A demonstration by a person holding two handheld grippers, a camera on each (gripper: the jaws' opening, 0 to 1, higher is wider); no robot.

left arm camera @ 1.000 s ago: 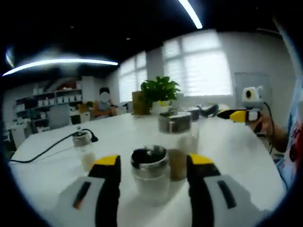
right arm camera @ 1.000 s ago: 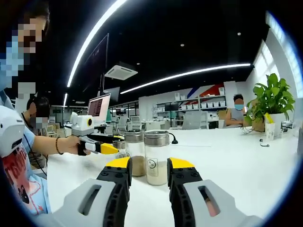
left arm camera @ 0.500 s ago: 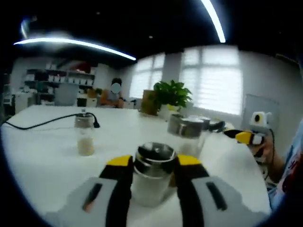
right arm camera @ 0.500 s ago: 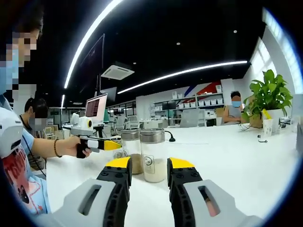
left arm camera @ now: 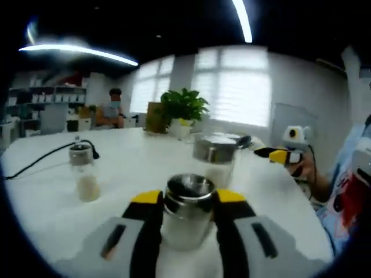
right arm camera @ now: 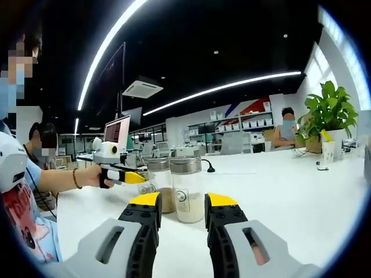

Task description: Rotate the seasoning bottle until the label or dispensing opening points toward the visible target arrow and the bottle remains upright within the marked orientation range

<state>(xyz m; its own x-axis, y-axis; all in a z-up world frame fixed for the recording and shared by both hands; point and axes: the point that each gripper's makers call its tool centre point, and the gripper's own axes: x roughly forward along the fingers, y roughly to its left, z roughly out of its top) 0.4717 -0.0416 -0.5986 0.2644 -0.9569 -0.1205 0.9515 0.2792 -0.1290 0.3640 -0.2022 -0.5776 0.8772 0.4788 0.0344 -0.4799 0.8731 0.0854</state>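
My left gripper (left arm camera: 186,198) is shut on a seasoning bottle (left arm camera: 186,220) with a steel lid, upright on the white table (left arm camera: 133,168). Just behind it stands a taller steel-lidded bottle (left arm camera: 214,159). I cannot make out a label or an arrow there. In the right gripper view my right gripper (right arm camera: 183,200) stands open with nothing between its jaws, short of a white-filled bottle (right arm camera: 186,191) with a small round label and a brown-filled bottle (right arm camera: 161,188). The left gripper (right arm camera: 128,176), held by a hand, reaches in from the left. The right gripper (left arm camera: 272,154) hovers right of the bottles.
A small bottle (left arm camera: 83,174) stands alone at the left, beside a black cable (left arm camera: 40,156). A potted plant (left arm camera: 182,107) and a seated person (left arm camera: 111,110) are at the table's far end. A laptop (right arm camera: 119,130) stands behind the left hand.
My left gripper has closed on the steel-lidded bottle and has since swung round with it, so the background has slid left. The right gripper has barely moved.
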